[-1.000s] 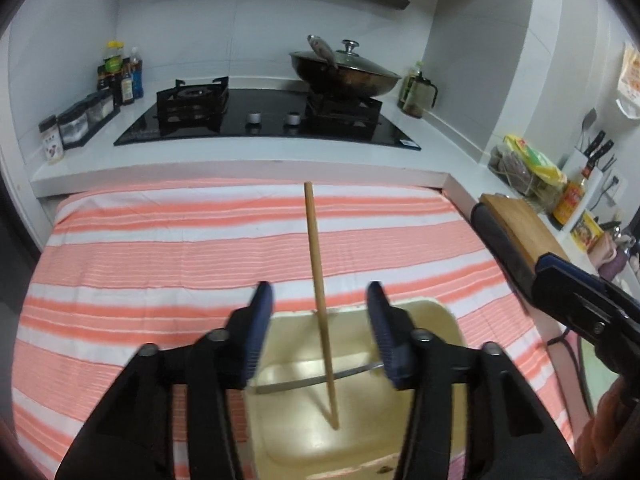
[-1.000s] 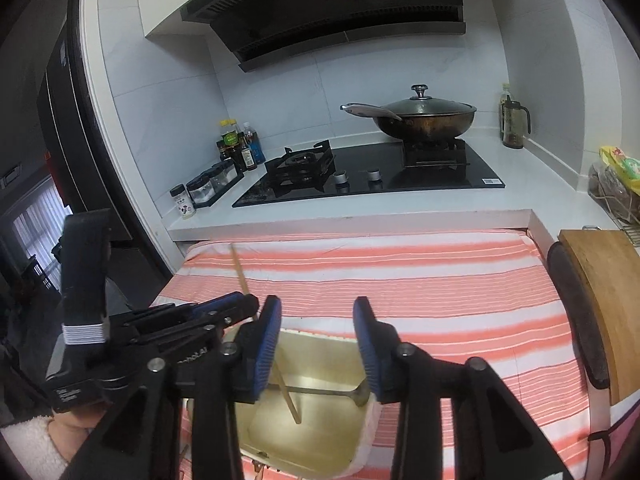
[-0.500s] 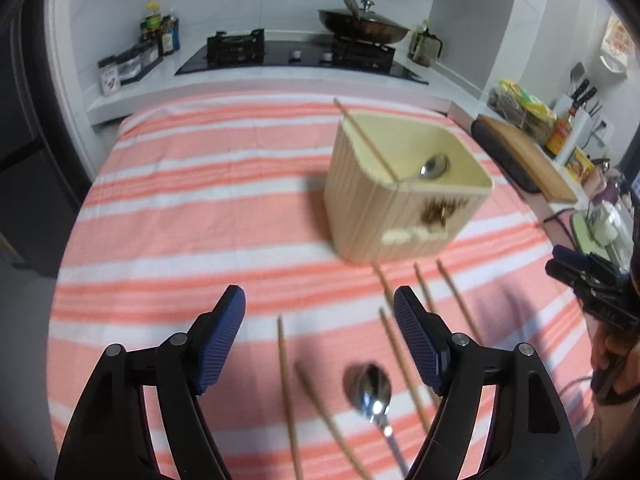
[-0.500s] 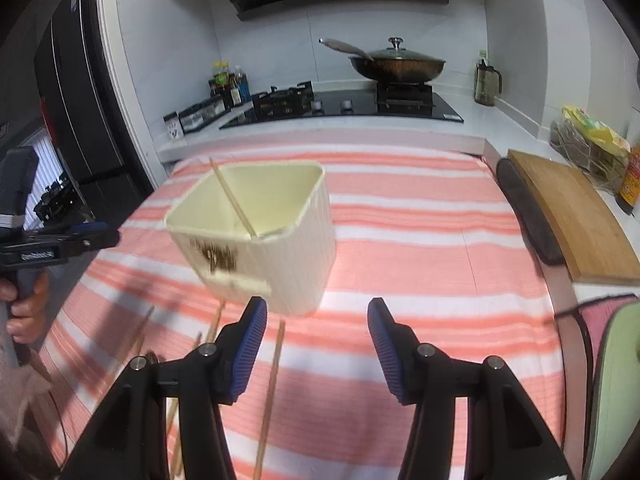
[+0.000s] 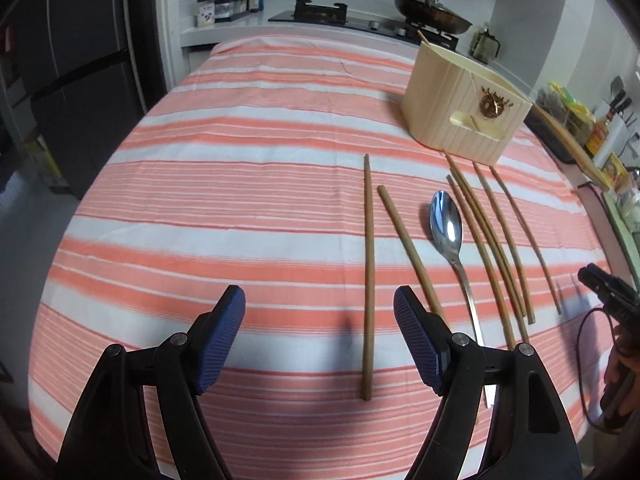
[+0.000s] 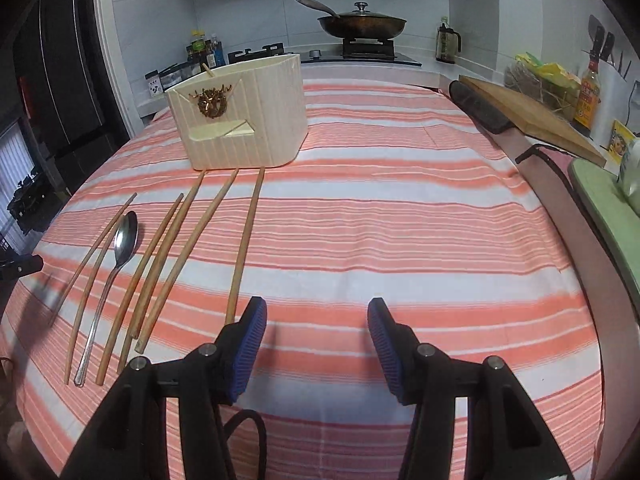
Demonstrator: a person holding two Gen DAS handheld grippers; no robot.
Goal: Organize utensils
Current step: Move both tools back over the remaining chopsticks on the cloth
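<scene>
Both the left gripper (image 5: pixel 320 340) and right gripper (image 6: pixel 318 344) gape wide and empty over the striped cloth's (image 5: pixel 240 200) near edge, where thin, light, stiff wooden chopsticks (image 5: pixel 368 272) probably want a mid-shaft pinch.

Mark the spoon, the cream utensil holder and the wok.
spoon (image 5: pixel 446 220), left wrist view, on the bowl.
cream utensil holder (image 6: pixel 256 120), right wrist view, on its ribbed front wall.
wok (image 6: pixel 362 26), right wrist view, on its dark side.
</scene>
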